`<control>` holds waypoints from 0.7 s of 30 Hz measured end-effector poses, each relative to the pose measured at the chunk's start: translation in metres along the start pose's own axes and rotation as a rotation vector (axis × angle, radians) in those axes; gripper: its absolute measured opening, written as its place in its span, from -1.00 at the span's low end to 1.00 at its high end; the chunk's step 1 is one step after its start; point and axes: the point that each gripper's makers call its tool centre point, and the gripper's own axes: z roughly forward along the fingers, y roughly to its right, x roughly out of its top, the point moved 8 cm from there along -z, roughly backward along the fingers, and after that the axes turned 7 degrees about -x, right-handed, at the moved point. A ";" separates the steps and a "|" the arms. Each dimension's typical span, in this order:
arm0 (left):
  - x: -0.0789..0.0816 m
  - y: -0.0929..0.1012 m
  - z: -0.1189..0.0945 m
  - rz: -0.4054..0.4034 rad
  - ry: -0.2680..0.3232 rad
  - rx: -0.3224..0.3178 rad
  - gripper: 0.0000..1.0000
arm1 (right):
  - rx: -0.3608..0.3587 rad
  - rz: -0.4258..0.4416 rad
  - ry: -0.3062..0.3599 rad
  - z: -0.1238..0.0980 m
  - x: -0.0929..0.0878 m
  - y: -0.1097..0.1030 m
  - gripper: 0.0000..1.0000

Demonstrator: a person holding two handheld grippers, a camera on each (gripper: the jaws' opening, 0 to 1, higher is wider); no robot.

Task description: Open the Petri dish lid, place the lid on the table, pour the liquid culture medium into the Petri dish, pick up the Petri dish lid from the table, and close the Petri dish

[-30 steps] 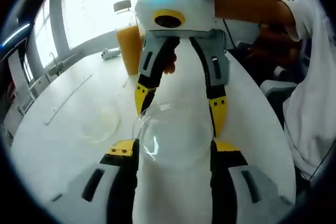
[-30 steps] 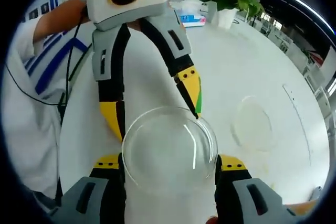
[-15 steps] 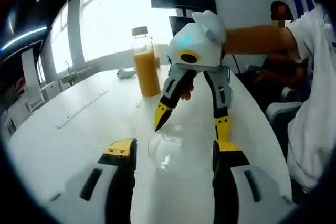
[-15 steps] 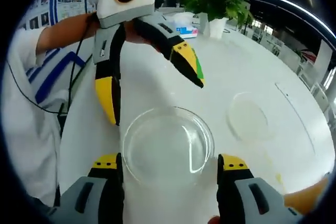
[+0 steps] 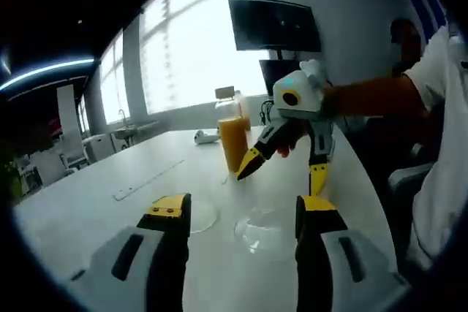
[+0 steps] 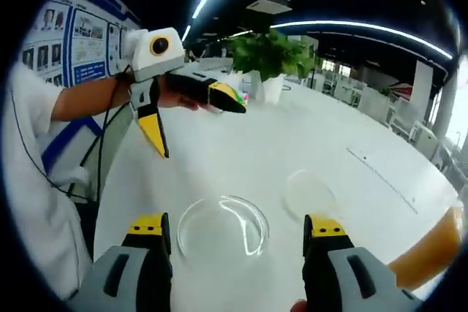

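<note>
A white bench (image 5: 95, 210) fills the lower half of the left gripper view, with bright windows along the upper left. The left tongs (image 5: 238, 213) rise from the bottom edge, their yellow-tipped jaws spread apart and gripping nothing. Between them, toward the right jaw, a clear Petri dish (image 5: 265, 230) sits on the bench. A second clear round piece, the Petri dish lid (image 5: 199, 215), lies flat just beside the left jaw. Behind these, at centre frame, stands a bottle of orange liquid (image 5: 232, 138). The right tongs (image 5: 281, 164) come in from the right side, held by a person's bare forearm, jaws spread wide and clear of the dish. In the right gripper view, the right tongs (image 6: 238, 228) rise from the bottom with jaws apart, and the Petri dish (image 6: 221, 226) rests on the bench (image 6: 307, 144) between them, untouched. The lid (image 6: 308, 193) lies to the right of centre, well apart from the dish. The left tongs (image 6: 194, 118) appear at upper left, jaws splayed open. A leafy plant (image 6: 269, 52) stands at top centre.
</note>
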 end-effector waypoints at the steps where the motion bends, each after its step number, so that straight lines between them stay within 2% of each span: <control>1: 0.000 -0.001 -0.003 0.004 -0.006 0.036 -0.03 | -0.020 0.003 0.026 -0.005 0.003 0.002 0.36; 3: 0.000 -0.003 -0.009 0.034 -0.022 0.114 -0.06 | -0.044 0.048 0.087 -0.016 0.010 0.003 0.38; 4: 0.000 0.000 -0.011 0.032 -0.013 0.114 -0.06 | -0.054 0.061 0.119 -0.021 0.012 0.004 0.41; 7: 0.002 -0.001 -0.019 0.035 0.019 0.186 -0.06 | -0.145 0.079 0.207 -0.036 0.016 0.011 0.44; 9: -0.001 -0.002 -0.026 0.095 0.006 0.266 -0.06 | -0.198 0.111 0.268 -0.044 0.017 0.014 0.41; 11: -0.004 0.000 -0.033 0.032 0.049 0.295 -0.06 | -0.253 0.158 0.331 -0.055 0.016 0.016 0.40; 12: -0.004 -0.001 -0.037 0.032 0.074 0.325 -0.06 | -0.285 0.179 0.355 -0.061 0.014 0.017 0.41; 14: -0.006 -0.003 -0.045 0.023 0.096 0.377 -0.06 | -0.383 0.172 0.368 -0.074 0.006 0.022 0.44; 16: -0.007 -0.004 -0.054 0.008 0.113 0.428 -0.06 | -0.452 0.184 0.391 -0.080 0.003 0.034 0.46; 18: -0.009 -0.007 -0.063 0.011 0.118 0.480 -0.06 | -0.521 0.195 0.418 -0.096 -0.001 0.039 0.48; 21: -0.012 -0.010 -0.077 -0.001 0.130 0.525 -0.07 | -0.624 0.213 0.454 -0.119 -0.008 0.045 0.48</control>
